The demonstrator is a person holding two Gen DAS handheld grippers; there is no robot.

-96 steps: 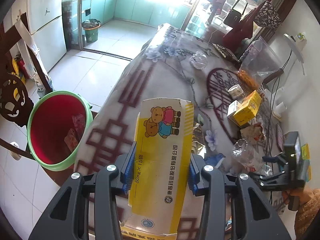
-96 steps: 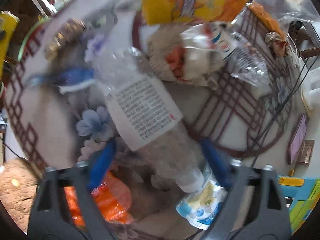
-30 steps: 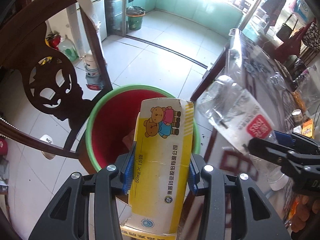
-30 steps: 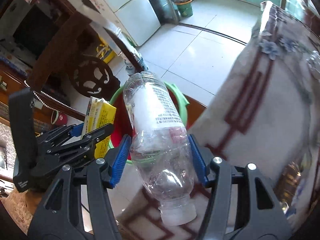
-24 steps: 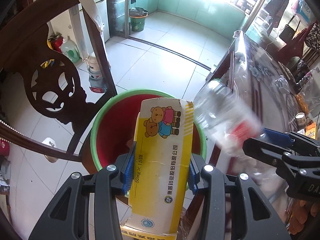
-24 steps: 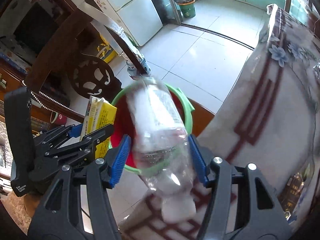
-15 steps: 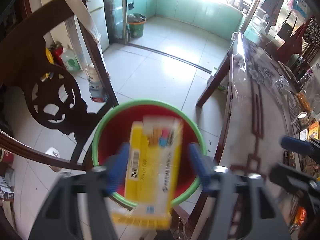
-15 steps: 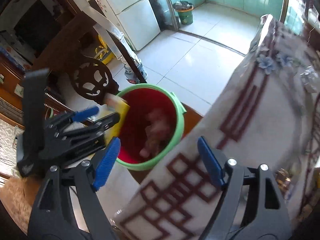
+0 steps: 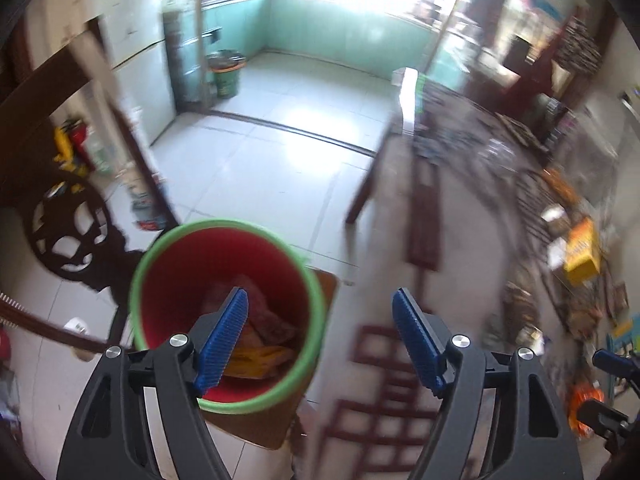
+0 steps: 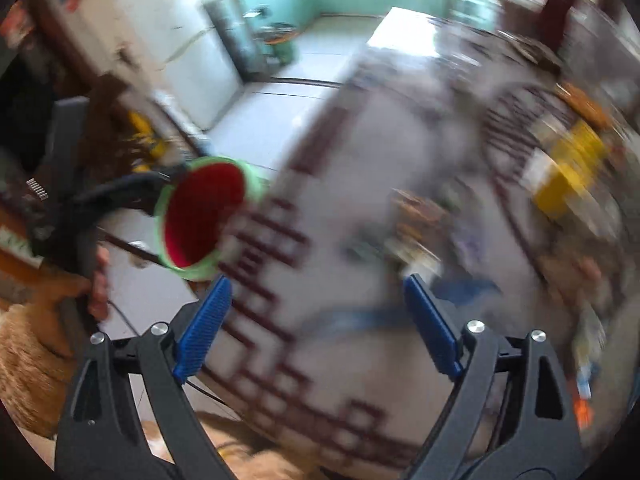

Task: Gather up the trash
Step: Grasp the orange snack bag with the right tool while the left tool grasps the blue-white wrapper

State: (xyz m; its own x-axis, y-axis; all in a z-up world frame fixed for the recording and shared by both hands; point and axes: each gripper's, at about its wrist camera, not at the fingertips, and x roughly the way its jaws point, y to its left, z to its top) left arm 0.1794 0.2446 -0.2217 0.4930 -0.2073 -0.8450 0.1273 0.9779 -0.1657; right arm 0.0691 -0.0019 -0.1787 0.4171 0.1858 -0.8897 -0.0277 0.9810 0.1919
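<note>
A red bin with a green rim (image 9: 138, 280) stands on the floor beside the table, with crumpled trash and a yellow carton (image 9: 260, 354) lying inside. My left gripper (image 9: 320, 340) hangs above the bin's right side, its jaws opening with nothing between them. My right gripper (image 10: 316, 324) is over the patterned tablecloth (image 10: 360, 360), jaws also opening and empty. The right wrist view is blurred; the bin (image 10: 200, 216) shows there at the left, with the left gripper's black body (image 10: 100, 200) and a hand (image 10: 100, 284) beside it.
A carved dark wooden chair (image 9: 68, 232) stands left of the bin. On the table at the right lie a yellow box (image 9: 580, 252), (image 10: 568, 172), wrappers and other clutter. A small green bin (image 9: 226, 74) stands far off on the tiled kitchen floor (image 9: 260, 152).
Both grippers opened: the yellow carton dropped from the left one and the clear bottle from the right one into the red bin. The right gripper then swung right over the table.
</note>
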